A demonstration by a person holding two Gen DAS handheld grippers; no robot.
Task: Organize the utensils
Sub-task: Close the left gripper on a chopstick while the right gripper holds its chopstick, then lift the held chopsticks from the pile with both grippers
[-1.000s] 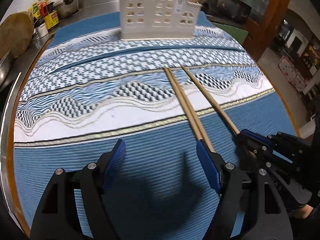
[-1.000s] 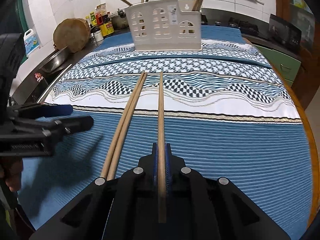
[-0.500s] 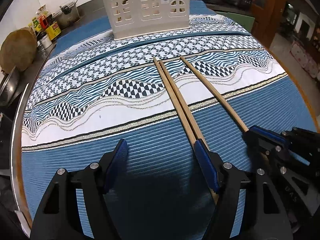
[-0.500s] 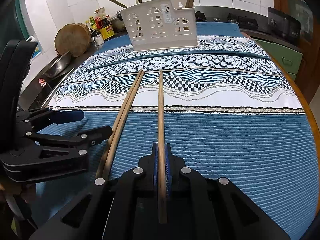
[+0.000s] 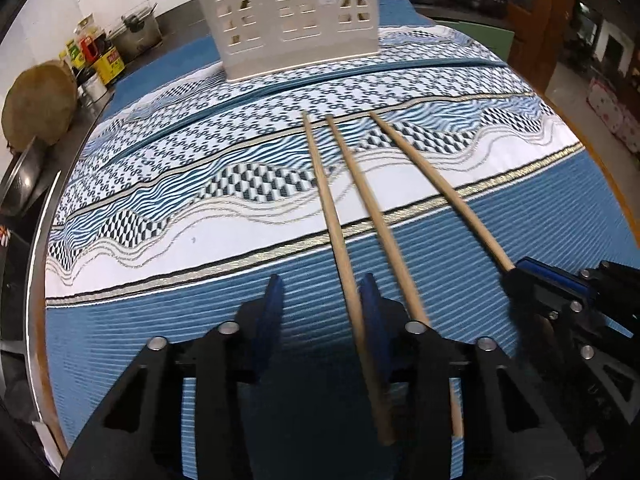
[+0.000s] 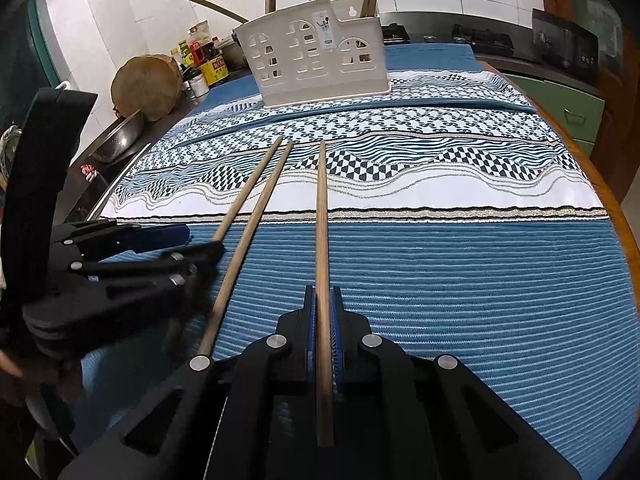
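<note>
A: Kitchen counter clutter lines the left edge; we note a patterned blue cloth [image 5: 160, 208] over the table, with the white utensil holder [image 5: 296, 20] at the far side.

B: Changes since a second ago?

A: The left gripper [image 5: 320, 312] has come over the leftmost chopstick [image 5: 332, 216], which now lies between its closing jaws, against the right pad, not yet pinched. The middle chopstick [image 5: 372, 208], formerly alongside, sits outside. We judge a single pickup is starting.

B: And on the right?

A: The right gripper [image 6: 324, 320] is clamped on the third chopstick [image 6: 321, 216]. Open cloth lies ahead to the holder; the table's right rim is near.
</note>
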